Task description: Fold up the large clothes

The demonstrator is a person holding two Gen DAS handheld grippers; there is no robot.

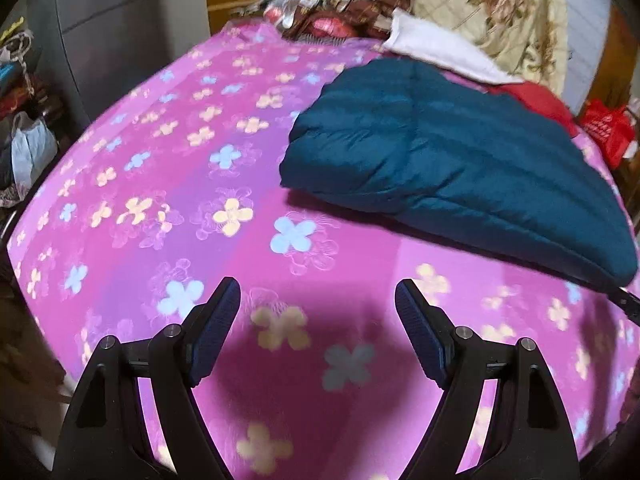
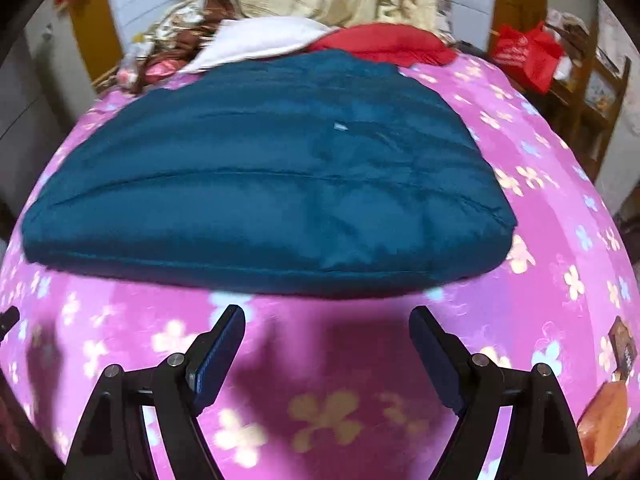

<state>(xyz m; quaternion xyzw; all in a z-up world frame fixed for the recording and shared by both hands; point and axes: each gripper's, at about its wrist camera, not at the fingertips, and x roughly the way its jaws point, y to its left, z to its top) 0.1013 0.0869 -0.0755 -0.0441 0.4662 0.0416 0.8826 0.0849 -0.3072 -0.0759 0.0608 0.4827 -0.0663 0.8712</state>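
Note:
A teal quilted puffer jacket (image 1: pixel 448 160) lies folded into a thick pad on the pink flowered bedsheet (image 1: pixel 168 184). In the right wrist view the jacket (image 2: pixel 264 188) fills the middle, its near edge just beyond my fingers. My left gripper (image 1: pixel 318 300) is open and empty, above bare sheet to the left of and nearer than the jacket. My right gripper (image 2: pixel 328 322) is open and empty, just short of the jacket's near edge. Neither gripper touches the jacket.
A red garment (image 2: pixel 384 46) and a white cloth (image 2: pixel 260 40) lie behind the jacket, with a floral quilt (image 1: pixel 500 12) piled at the bed's head. A red bag (image 2: pixel 524 52) hangs at the right. Bags and clutter (image 1: pixel 28 148) sit beside the bed's left edge.

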